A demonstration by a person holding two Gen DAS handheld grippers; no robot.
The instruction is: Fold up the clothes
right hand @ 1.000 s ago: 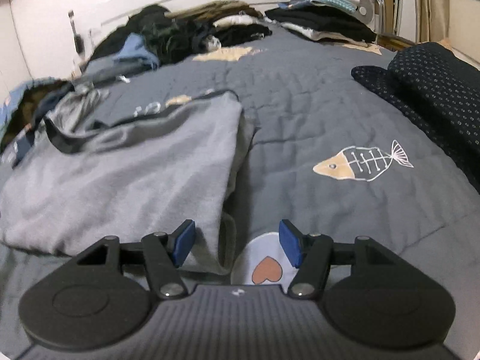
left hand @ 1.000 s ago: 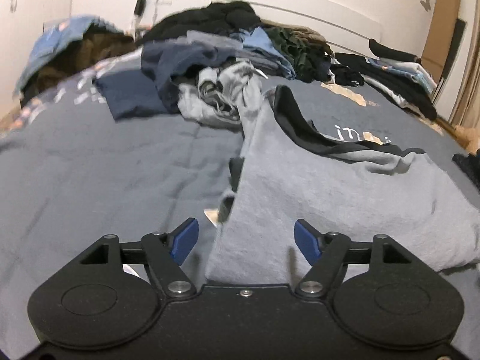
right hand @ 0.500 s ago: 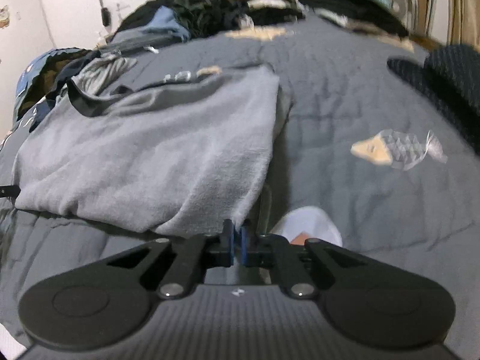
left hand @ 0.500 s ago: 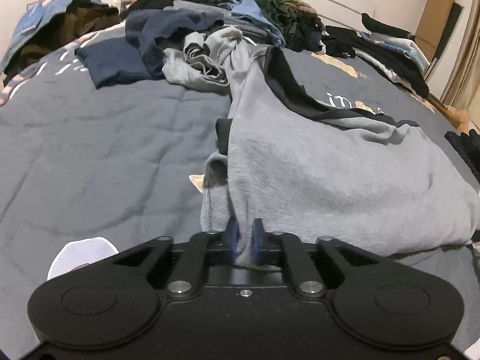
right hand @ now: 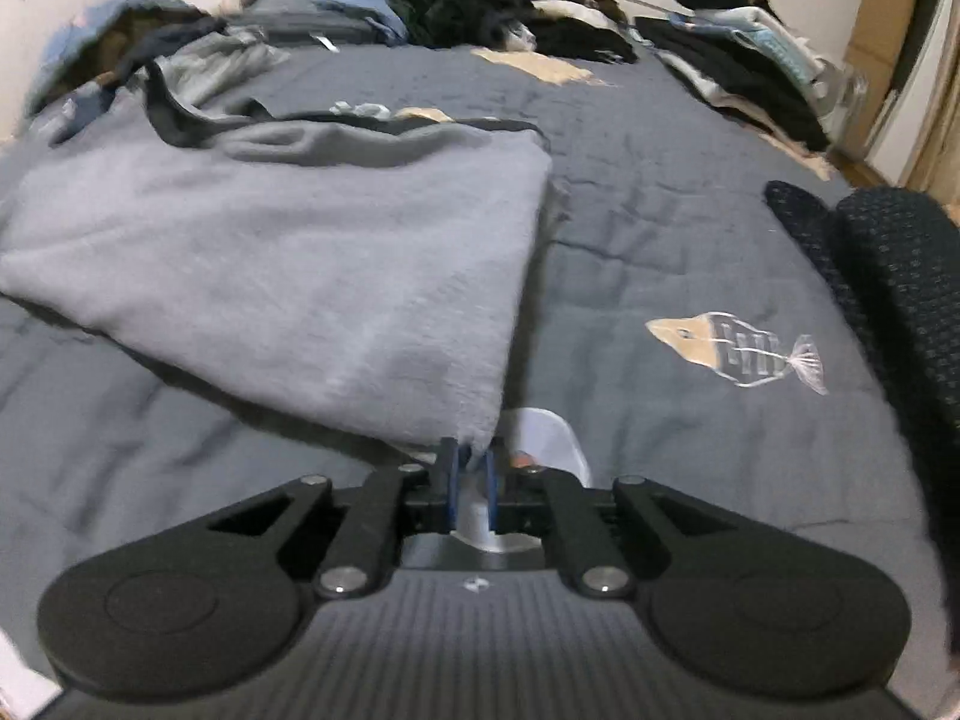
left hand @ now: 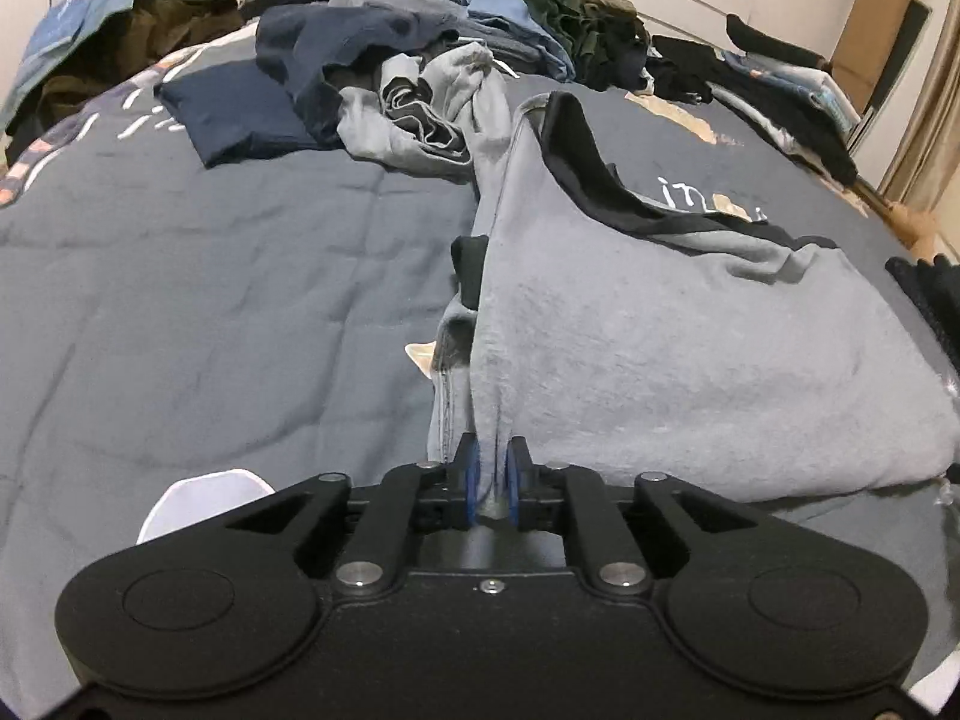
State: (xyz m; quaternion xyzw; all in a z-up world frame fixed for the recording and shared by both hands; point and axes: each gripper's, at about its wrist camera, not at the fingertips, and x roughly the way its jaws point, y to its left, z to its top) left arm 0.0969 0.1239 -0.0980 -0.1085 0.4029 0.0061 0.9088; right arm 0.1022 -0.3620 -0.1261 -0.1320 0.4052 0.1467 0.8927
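We pinch the grey sweatshirt's near corners, left gripper and right gripper both clamped on cloth; lifting evenly should keep the bed's fold square.

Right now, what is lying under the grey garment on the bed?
Under the grey garment is the dark blue quilt. A darker cloth pokes out at its left edge; the rest beneath stays covered.

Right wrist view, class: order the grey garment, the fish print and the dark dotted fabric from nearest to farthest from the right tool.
1. Grey garment: its near corner is clamped in the right tool, spreading away to the left.
2. Fish print: on the bedcover, ahead and to the right.
3. Dark dotted fabric: at the far right edge, beyond the fish.
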